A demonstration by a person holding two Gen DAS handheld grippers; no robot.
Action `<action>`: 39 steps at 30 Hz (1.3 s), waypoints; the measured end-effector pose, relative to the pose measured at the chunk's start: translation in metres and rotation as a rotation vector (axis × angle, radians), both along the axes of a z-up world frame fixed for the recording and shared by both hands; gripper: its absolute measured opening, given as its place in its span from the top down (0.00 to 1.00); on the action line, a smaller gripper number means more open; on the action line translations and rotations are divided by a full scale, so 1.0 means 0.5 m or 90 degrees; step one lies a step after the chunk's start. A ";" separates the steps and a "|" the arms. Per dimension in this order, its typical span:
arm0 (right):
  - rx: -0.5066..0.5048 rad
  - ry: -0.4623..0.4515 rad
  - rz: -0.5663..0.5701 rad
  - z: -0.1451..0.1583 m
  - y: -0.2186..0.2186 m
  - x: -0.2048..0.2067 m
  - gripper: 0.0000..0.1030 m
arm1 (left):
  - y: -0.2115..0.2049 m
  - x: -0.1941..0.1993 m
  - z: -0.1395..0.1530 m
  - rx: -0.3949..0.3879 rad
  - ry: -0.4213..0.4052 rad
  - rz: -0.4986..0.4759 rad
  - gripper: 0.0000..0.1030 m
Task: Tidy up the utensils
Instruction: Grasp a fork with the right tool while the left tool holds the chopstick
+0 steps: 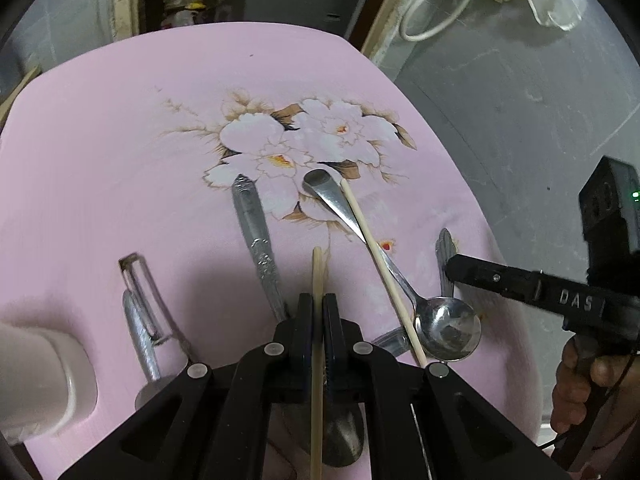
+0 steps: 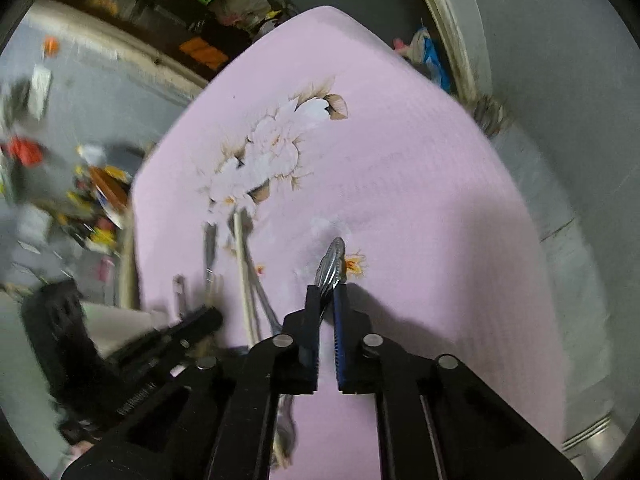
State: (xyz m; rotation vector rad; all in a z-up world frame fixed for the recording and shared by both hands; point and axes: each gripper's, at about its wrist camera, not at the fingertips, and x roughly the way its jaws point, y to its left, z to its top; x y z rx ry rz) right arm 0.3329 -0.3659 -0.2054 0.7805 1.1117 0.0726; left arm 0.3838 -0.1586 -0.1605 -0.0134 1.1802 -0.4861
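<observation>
My left gripper (image 1: 318, 300) is shut on a pale wooden chopstick (image 1: 317, 344) that runs between its jaws, over the pink floral table (image 1: 120, 160). A second chopstick (image 1: 380, 268) lies across a steel spoon (image 1: 444, 326) to the right. A patterned metal handle (image 1: 256, 240) and a peeler (image 1: 140, 300) lie to the left. My right gripper (image 2: 327, 294) is shut on a ribbed metal utensil handle (image 2: 331, 266); it shows at the right in the left wrist view (image 1: 450, 270).
A pale cup-like container (image 1: 44, 376) stands at the table's front left edge. The table's right edge drops to a grey floor (image 1: 520, 100). Clutter lies on the floor left of the table (image 2: 80, 192).
</observation>
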 end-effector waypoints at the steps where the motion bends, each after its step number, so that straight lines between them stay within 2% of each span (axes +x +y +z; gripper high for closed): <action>1: 0.020 -0.005 -0.008 -0.002 -0.006 -0.004 0.97 | 0.003 -0.003 0.003 -0.001 -0.002 0.004 0.95; 9: 0.032 -0.034 0.032 0.010 0.031 -0.017 0.97 | 0.034 -0.025 0.035 -0.028 -0.026 0.030 0.95; 20: 0.049 -0.010 0.104 -0.004 0.092 0.024 0.96 | 0.070 -0.019 0.004 -0.038 0.010 0.079 0.95; 25: 0.008 0.006 0.126 0.001 0.120 0.030 0.96 | 0.084 -0.019 0.001 -0.039 0.014 0.091 0.95; 30: -0.065 0.001 0.148 0.031 0.127 0.014 0.96 | 0.092 -0.021 0.001 -0.044 0.014 0.096 0.95; 34: -0.087 0.009 0.155 0.030 0.109 0.005 0.95 | 0.096 -0.020 -0.004 -0.047 0.020 0.100 0.95; 39: -0.099 0.020 0.155 0.018 0.108 0.018 0.84 | 0.099 -0.019 -0.006 -0.049 0.023 0.098 0.95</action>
